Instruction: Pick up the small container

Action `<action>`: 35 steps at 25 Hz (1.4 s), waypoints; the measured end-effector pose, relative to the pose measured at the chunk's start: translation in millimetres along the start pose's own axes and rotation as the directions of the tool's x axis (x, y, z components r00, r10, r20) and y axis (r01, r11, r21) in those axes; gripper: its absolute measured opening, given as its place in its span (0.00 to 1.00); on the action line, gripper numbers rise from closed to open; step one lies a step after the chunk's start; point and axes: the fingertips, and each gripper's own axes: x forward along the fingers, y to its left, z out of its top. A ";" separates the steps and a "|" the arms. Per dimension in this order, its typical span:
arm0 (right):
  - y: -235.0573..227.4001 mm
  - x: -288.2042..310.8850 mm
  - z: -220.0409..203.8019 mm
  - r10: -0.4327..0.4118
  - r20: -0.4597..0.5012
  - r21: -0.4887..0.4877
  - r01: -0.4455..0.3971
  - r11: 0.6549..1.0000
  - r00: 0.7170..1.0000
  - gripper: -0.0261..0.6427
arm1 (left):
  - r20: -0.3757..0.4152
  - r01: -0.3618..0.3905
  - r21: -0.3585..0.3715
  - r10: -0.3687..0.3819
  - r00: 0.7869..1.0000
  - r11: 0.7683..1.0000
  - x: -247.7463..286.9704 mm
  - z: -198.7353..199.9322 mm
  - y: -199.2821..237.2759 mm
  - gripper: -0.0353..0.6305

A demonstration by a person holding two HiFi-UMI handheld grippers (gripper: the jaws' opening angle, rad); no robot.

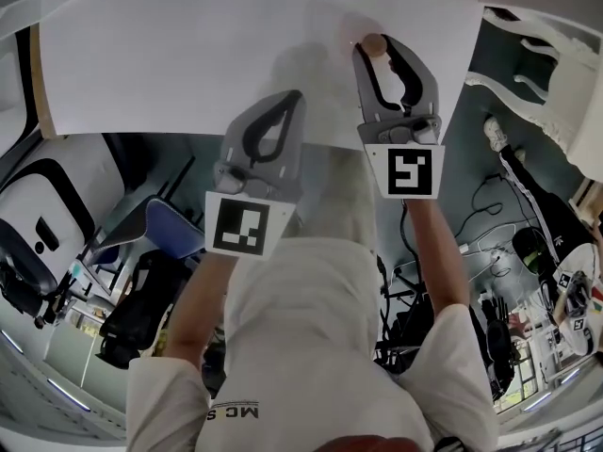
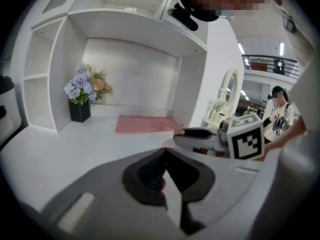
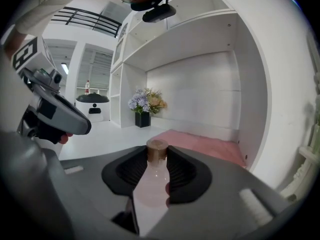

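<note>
Container (image 3: 154,184) — cork-capped — in right gripper (image 3: 156,151); shirt (image 1: 311,347) "MC S".

Small container (image 3: 155,179) — clear body, brown cork-like cap — lengthwise between the fingers (image 3: 183,171) of the right gripper (image 3: 157,151), cap at the tips.

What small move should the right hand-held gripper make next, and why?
Probably a slow, straight lift. The right hand-held gripper has its jaws closed against the sides of the small container, with the brown cap between their tips. The container seems to rest on the white desk. The left hand-held gripper is shut and empty.
</note>
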 end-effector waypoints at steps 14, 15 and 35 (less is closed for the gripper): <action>23.7 -78.3 107.6 0.006 0.024 -0.002 -0.006 1.000 1.000 0.22 | 0.107 0.016 0.042 -0.020 0.994 0.999 -72.6 66.6 -22.5 0.05; 25.9 -84.6 116.0 0.008 0.027 -0.001 -0.008 1.000 1.000 0.22 | 0.117 0.016 0.045 -0.021 0.993 0.999 -79.0 72.5 -24.3 0.05; 79.5 -208.3 236.9 0.066 0.036 -0.073 -0.063 0.995 0.997 0.22 | 0.298 -0.001 0.135 -0.040 0.954 0.991 -203.7 169.5 -65.1 0.05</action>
